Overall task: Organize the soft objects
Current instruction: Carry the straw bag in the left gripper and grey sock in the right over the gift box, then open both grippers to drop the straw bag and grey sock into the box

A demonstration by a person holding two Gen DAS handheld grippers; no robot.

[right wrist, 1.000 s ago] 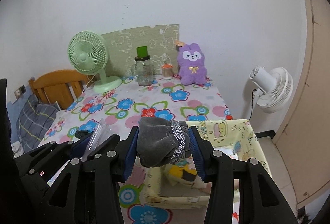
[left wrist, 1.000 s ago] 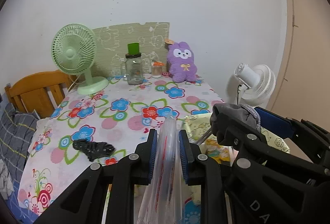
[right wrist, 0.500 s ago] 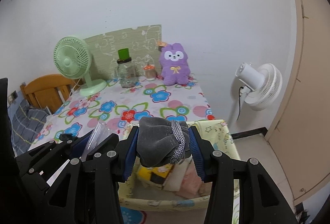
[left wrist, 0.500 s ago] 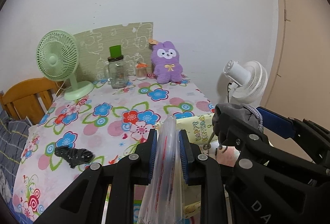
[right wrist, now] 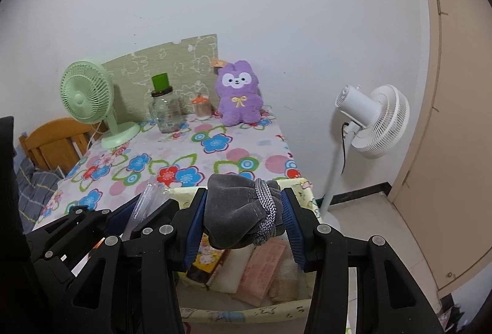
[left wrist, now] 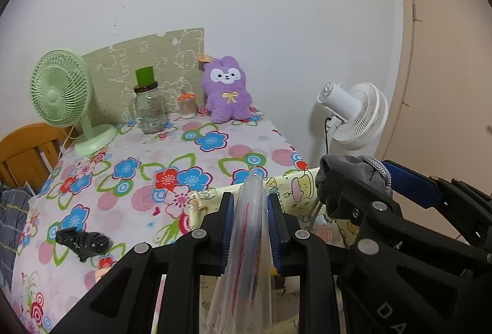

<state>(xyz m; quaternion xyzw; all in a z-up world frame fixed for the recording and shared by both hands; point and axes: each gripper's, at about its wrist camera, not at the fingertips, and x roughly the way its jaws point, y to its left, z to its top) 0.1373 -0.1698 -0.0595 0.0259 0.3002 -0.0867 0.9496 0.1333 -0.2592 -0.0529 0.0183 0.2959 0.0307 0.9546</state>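
My left gripper (left wrist: 249, 205) is shut on a clear plastic bag (left wrist: 246, 251) with red print, which hangs down between the blue pads. My right gripper (right wrist: 243, 211) is shut on a grey velvet drawstring pouch (right wrist: 236, 217) with a silver cord, held just above the yellow cartoon-print fabric bin (right wrist: 246, 314) beside the table. In the bin lie folded cloths and a pink packet (right wrist: 264, 269). The pouch (left wrist: 347, 180) and the bin (left wrist: 295, 183) also show at the right of the left wrist view. A black soft item (left wrist: 83, 241) lies on the flowered tablecloth at the front left.
At the back of the table stand a purple plush rabbit (left wrist: 227, 97), a green desk fan (left wrist: 61, 94), a glass jar with a green cap (left wrist: 149, 106) and a small orange-lidded jar (left wrist: 187, 103). A white floor fan (right wrist: 369, 122) stands right of the bin; a wooden chair (right wrist: 52, 140) at left.
Both grippers have shifted rightward along the table's edge, keeping their loads. The bin has come under the right gripper, and the table objects have slid left in both views.
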